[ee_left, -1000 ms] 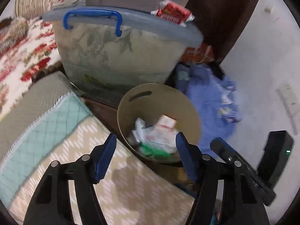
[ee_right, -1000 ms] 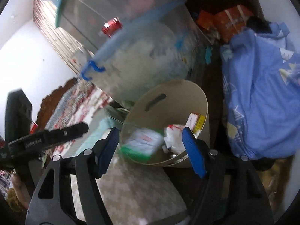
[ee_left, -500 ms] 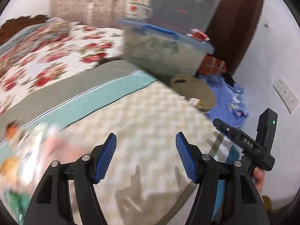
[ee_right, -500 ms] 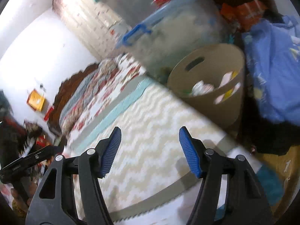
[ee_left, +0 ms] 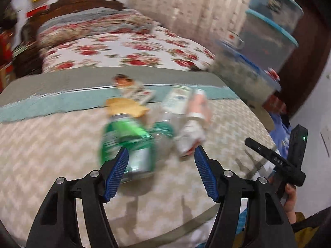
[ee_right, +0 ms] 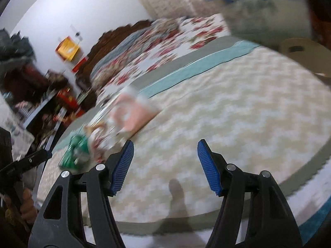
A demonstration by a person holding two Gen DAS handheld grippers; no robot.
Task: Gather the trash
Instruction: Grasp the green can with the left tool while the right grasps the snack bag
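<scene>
Both tongs stand apart with nothing between their ribbed blue pads: the left tongs (ee_left: 161, 155) point down at the litter, while the right tongs (ee_right: 165, 150), whose jaws have just been closing a little on empty air, aim at bare quilt beside it.

Progress, as I read it from my station: the round tan plastic wastebasket with a slot handle (ee_right: 306, 53), standing off the far corner of the bed, shows only its rim and outer wall from here, so I cannot tell what lies inside. A cluster of trash lies on the cream zigzag-quilted bedspread (ee_left: 51, 144), so the task is only partly done at best; several pieces are left to pick up.

Materials and shapes, blurred by motion: a green-and-white glossy film wrapper (ee_left: 126, 140), crumpled and bulging, nearest the left tongs; just beside it a pale pink-and-white flat carton or pouch (ee_left: 196, 107); behind them a tan scrap of paper or card (ee_left: 124, 107) and a small printed packet (ee_left: 132, 86), which I cannot identify further. I judge the wrappers light, thin and easily crushed. The bedspread looks soft and padded, with a teal band and a grey border; beyond lies a red-flowered sheet (ee_left: 124, 49). Translucent lidded plastic storage tubs (ee_left: 269, 31) are stacked at the far corner.
</scene>
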